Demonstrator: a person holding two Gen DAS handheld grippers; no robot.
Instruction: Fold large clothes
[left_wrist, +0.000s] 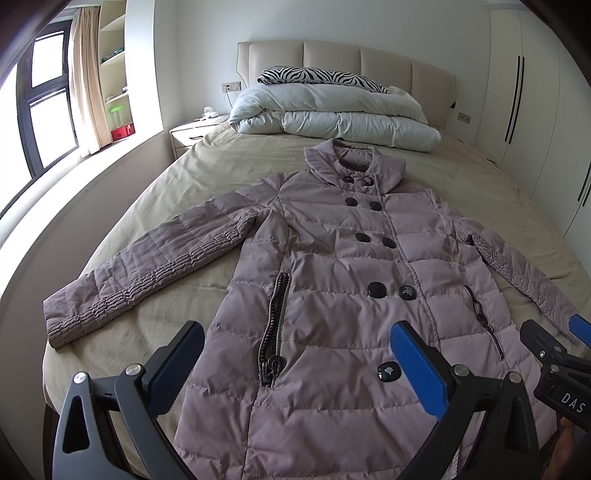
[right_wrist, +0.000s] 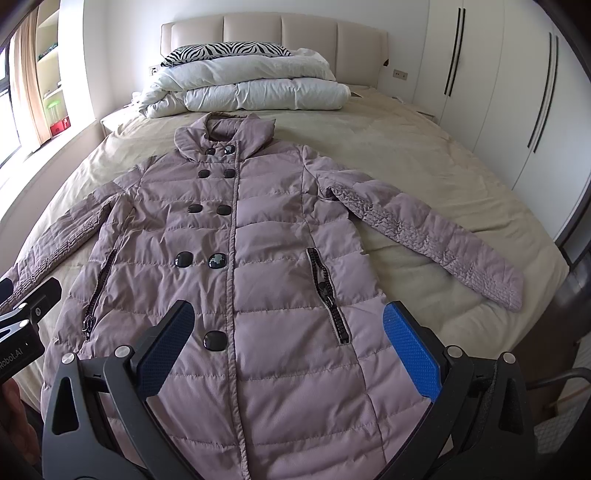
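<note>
Mauve quilted coat (left_wrist: 332, 266) lies flat, buttoned, sleeves spread; left gripper (left_wrist: 297, 354) and right gripper (right_wrist: 288, 332) gape empty.

This is a bedroom in a home. A wide bed (left_wrist: 155, 192) with a beige sheet fills the room, backed by a padded headboard (left_wrist: 332, 59). A folded white duvet (left_wrist: 332, 118) and a zebra-print pillow (left_wrist: 321, 75) lie at its head. A nightstand (left_wrist: 192, 134), a curtained window (left_wrist: 48, 103), open wall shelves (left_wrist: 114, 55) and tall white wardrobe doors (right_wrist: 491, 92) surround it.
</note>
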